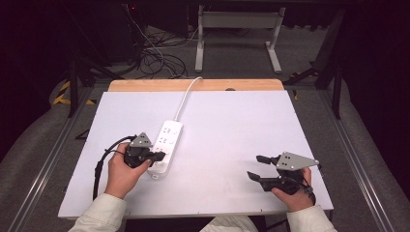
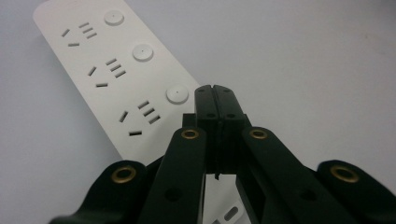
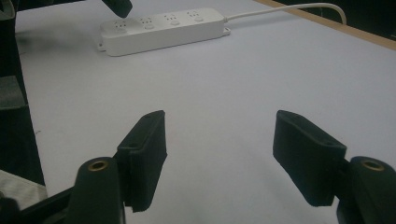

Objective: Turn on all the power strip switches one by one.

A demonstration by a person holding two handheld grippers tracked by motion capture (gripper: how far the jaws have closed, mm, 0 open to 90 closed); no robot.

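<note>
1. The flat white rectangular counter has a wooden strip along its far edge.
2. A white plastic power strip with three socket groups and round buttons lies left of centre; its white cord runs to the far edge.
3. The right gripper hovers near the right front corner, jaws wide apart.
4. The left gripper sits over the strip's near end, jaws pressed together, holding nothing.
</note>
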